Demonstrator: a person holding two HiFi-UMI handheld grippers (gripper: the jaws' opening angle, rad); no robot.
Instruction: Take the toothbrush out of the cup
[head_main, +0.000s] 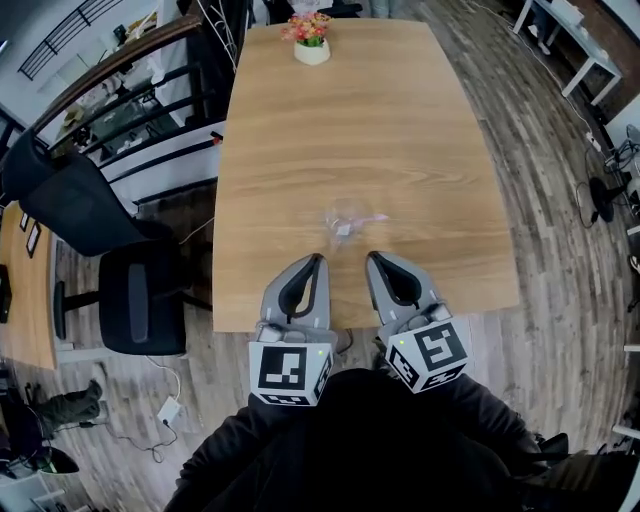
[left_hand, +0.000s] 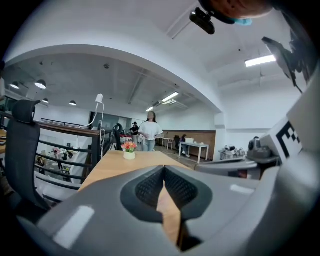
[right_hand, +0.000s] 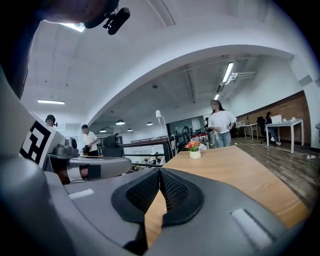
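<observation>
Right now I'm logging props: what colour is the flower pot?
White; the pot shows best in the head view.

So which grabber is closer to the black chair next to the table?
Left. The left gripper is over the table's near edge, on the black chair's side; the right gripper is beside it, farther away.

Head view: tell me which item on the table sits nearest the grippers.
The clear cup, just ahead of the left gripper and right gripper; the flower pot stands at the table's far end.
</observation>
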